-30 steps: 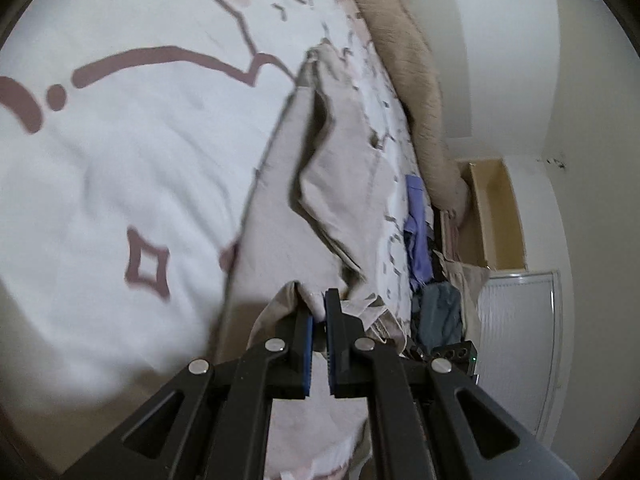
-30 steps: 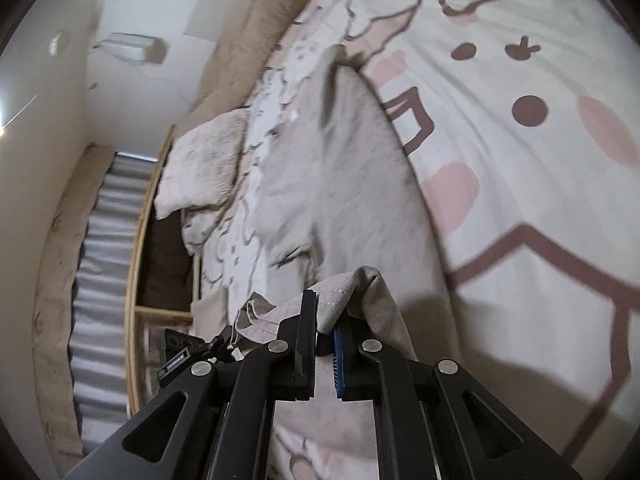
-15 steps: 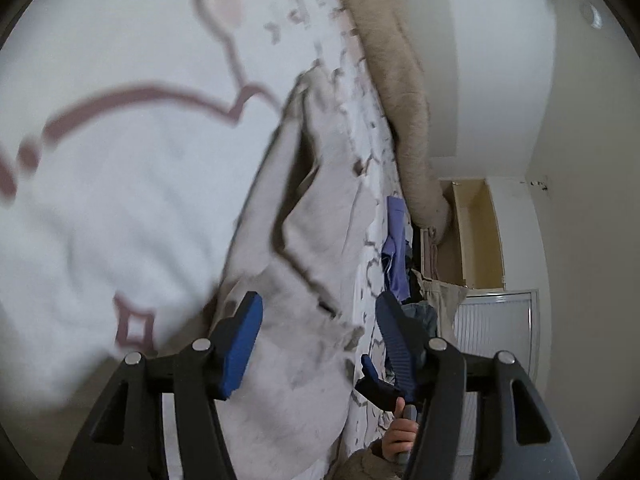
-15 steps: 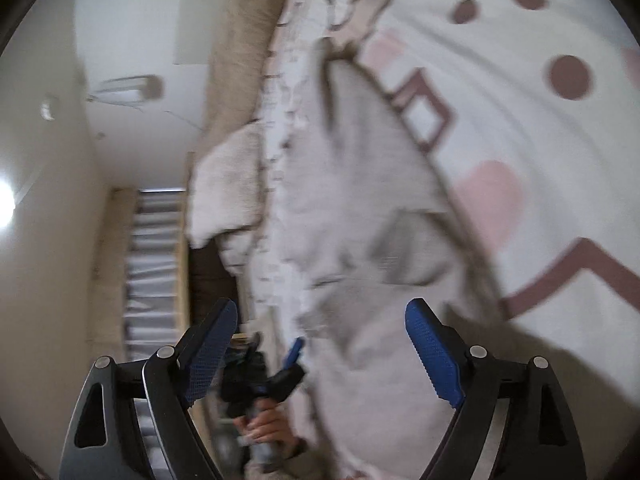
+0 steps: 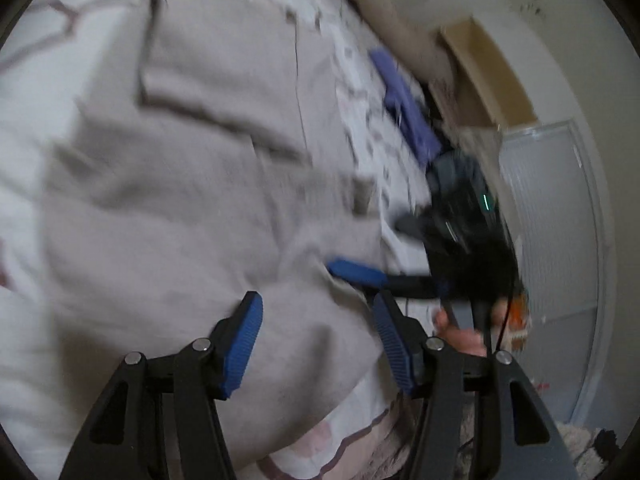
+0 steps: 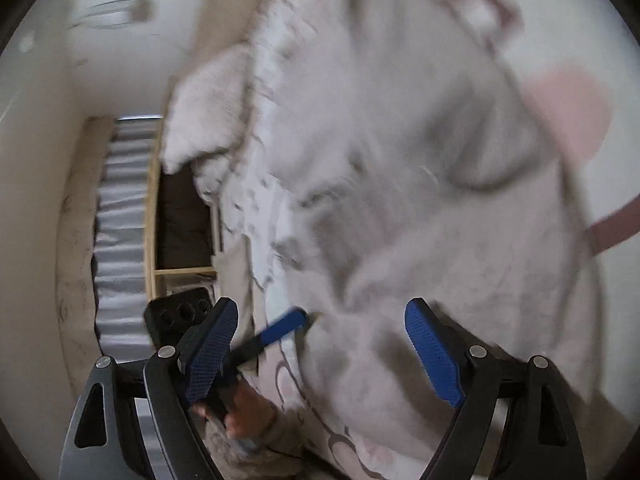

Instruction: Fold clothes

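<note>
A light grey garment lies spread and creased on the bed's white patterned cover; it also shows in the right wrist view. My left gripper is open and empty, hovering over the garment's near edge. My right gripper is open and empty, also over the near part of the garment. The right gripper shows in the left wrist view at the garment's right edge. The left gripper shows in the right wrist view at the left. Both views are blurred.
The white cover with pink and brown drawings lies under the garment. Blue and dark clothes lie piled at the bed's far side. A wooden shelf and a white door stand beyond. A fluffy pillow and a curtain are left.
Both grippers were shut on the garment's edge a second ago; they opened, let it drop onto the bed, and now have swung down nearer the garment's near edge.
</note>
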Tool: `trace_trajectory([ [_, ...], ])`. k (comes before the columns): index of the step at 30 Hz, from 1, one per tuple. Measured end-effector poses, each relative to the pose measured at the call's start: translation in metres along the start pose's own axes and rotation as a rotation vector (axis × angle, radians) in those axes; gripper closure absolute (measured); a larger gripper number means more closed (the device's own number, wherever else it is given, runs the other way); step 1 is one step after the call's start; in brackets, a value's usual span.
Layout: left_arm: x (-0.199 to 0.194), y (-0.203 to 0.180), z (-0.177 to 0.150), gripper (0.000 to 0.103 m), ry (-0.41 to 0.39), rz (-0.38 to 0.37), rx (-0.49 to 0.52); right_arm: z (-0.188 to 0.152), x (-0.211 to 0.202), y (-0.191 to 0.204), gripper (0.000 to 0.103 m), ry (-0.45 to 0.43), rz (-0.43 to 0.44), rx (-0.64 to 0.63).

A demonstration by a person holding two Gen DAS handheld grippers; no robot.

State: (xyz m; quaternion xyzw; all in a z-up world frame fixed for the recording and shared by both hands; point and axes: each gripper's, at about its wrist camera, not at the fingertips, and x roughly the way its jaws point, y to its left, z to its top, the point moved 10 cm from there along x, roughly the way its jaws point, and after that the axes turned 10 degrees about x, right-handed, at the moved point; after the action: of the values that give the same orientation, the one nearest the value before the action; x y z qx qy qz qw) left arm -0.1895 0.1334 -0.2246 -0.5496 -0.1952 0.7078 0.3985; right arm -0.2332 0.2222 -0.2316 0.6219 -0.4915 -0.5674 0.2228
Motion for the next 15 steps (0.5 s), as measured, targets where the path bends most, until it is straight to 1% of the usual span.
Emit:
trace_trajectory([
  [1,0.004,-0.003,-0.004,0.047,0.015,0.001,0.02,0.008,0.004,0.0,0.018,0.002,0.021,0.028],
  [3,0.007,-0.006,-0.006,0.047,0.03,0.012,0.058,0.029,-0.004,0.011,0.018,-0.038,0.093,0.047],
  [4,0.008,-0.006,-0.005,0.047,0.038,0.027,0.077,0.045,-0.014,0.019,0.018,-0.096,0.126,0.034],
  [6,0.01,-0.005,-0.002,0.047,0.053,0.056,0.115,0.071,-0.03,0.025,0.018,-0.185,0.164,0.045],
  [8,0.013,0.003,0.008,0.047,0.062,0.086,0.129,0.085,-0.042,0.025,0.018,-0.212,0.222,0.11],
  [11,0.013,0.016,0.03,0.048,0.045,0.089,0.112,0.069,-0.051,0.034,0.018,-0.195,0.257,0.077],
  [13,0.009,0.022,0.045,0.048,0.022,0.124,0.129,0.046,-0.05,0.036,0.018,-0.165,0.24,0.033],
  [15,0.004,0.027,0.064,0.048,-0.007,0.16,0.142,0.024,-0.043,0.033,0.018,-0.11,0.248,0.021],
])
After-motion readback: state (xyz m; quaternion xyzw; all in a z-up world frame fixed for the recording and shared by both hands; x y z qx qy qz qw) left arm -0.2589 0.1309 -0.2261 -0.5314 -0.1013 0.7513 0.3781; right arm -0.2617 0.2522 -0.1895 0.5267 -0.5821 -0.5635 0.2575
